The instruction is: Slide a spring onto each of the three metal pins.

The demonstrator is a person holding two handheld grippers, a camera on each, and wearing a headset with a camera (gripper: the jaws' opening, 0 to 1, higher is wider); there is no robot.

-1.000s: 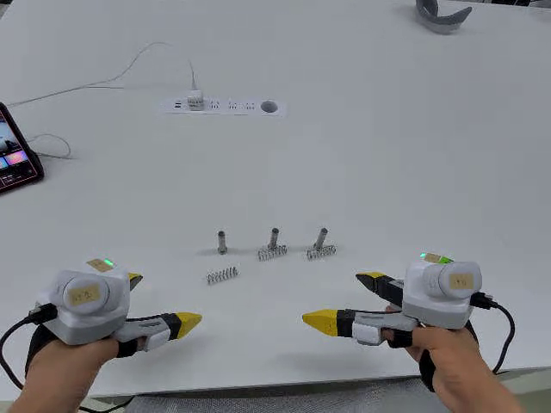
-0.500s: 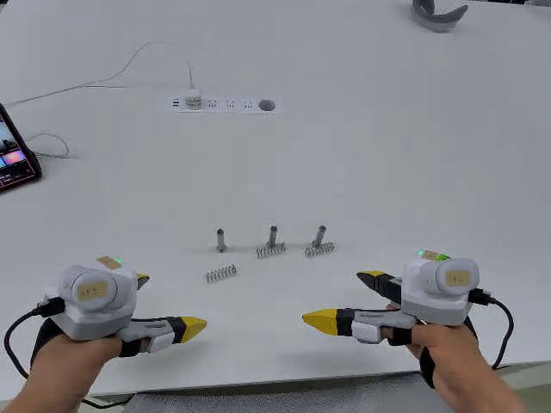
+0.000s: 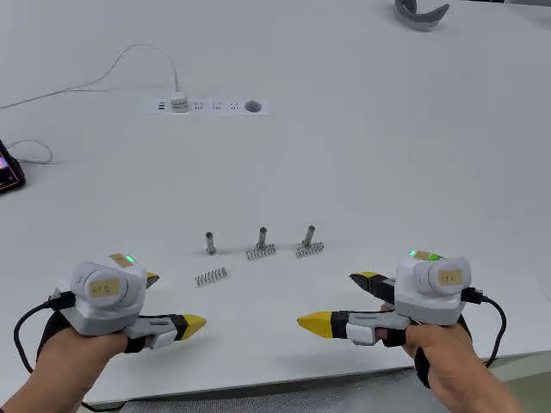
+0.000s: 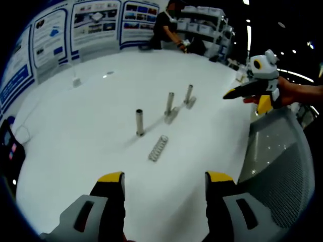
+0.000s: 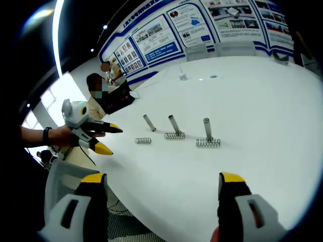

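Note:
Three short metal pins (image 3: 210,243) (image 3: 262,237) (image 3: 308,235) stand upright in a row on the white table. A spring lies flat at the foot of the middle pin (image 3: 260,252) and another at the right pin (image 3: 309,249). A third spring (image 3: 210,277) lies loose in front of the left pin (image 4: 139,122), also seen as the nearest spring (image 4: 158,147) in the left gripper view. My left gripper (image 3: 175,300) and right gripper (image 3: 331,299) hover near the front edge, both open and empty, tips pointing inward.
A white power strip (image 3: 207,107) with a plug and cable lies at the back of the table (image 3: 387,172). A phone (image 3: 7,169) sits at the left edge. A grey object (image 3: 420,12) rests at the far right. A person stands beyond the table.
The head view has shifted, so everything sits a little further left in it. Pins and springs have not moved. Both grippers stay open near the front edge.

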